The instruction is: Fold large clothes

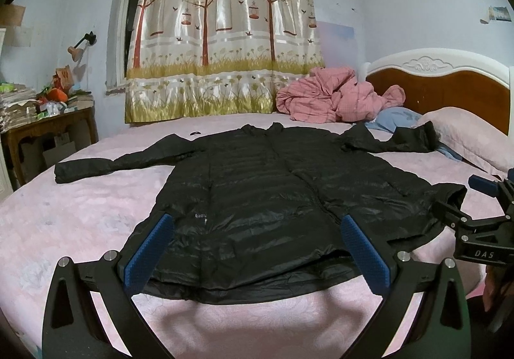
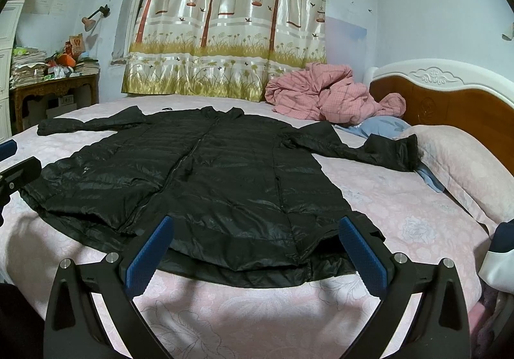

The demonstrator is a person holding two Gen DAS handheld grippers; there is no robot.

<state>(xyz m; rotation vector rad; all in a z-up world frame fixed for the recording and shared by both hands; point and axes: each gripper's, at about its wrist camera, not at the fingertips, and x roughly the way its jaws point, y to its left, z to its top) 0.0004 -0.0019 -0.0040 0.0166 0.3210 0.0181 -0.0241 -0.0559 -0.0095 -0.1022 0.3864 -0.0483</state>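
A long black puffer coat [image 1: 257, 198] lies spread flat on the pink bed, hem toward me, collar toward the window, both sleeves stretched out sideways. The same coat [image 2: 208, 185] fills the middle of the right wrist view. My left gripper [image 1: 257, 224] hovers open over the hem's left half, blue pads wide apart, nothing between them. My right gripper [image 2: 257, 224] is open above the hem's right half, also holding nothing. The right gripper's black body [image 1: 482, 224] shows at the right edge of the left wrist view.
A pink bedspread [image 1: 80, 224] covers the bed. A crumpled pink quilt [image 1: 334, 95], a blue cloth [image 2: 379, 129] and a pink pillow [image 2: 465, 166] lie near the wooden headboard [image 2: 449, 102]. A cluttered wooden table [image 1: 48, 130] stands at the left, under a wall lamp.
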